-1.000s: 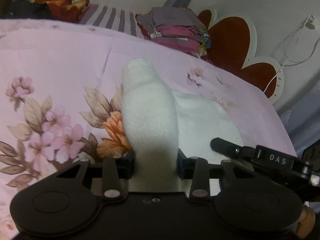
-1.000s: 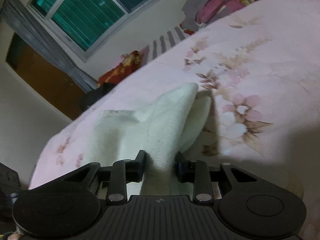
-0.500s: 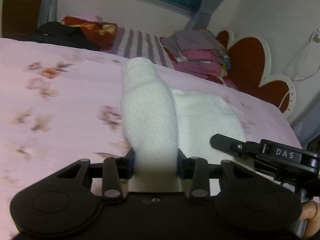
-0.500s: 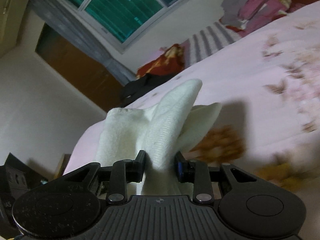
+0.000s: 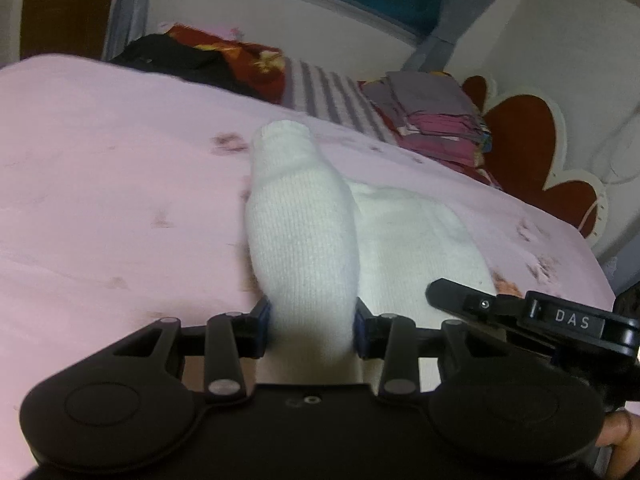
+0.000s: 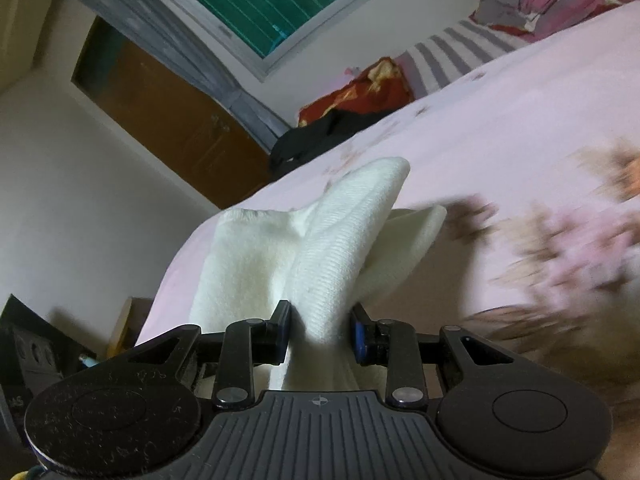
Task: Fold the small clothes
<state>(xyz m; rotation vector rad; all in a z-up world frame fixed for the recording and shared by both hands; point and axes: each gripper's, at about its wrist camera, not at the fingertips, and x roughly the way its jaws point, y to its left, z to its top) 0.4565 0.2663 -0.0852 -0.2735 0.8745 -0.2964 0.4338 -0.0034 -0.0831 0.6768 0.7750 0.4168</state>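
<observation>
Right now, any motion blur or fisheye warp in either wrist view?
Right wrist view: floral print on the pink bedspread smears badly at right; the white garment in the right gripper stays sharp. Left wrist view: bedspread print softly blurred, window frame bowed by the fisheye; the left gripper and garment are crisp.

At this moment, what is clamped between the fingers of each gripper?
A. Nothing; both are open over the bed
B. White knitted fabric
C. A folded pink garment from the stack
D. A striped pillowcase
B: the left gripper and the right gripper each pinch a bunch of the white knitted fabric over the pink floral bedsheet.
</observation>
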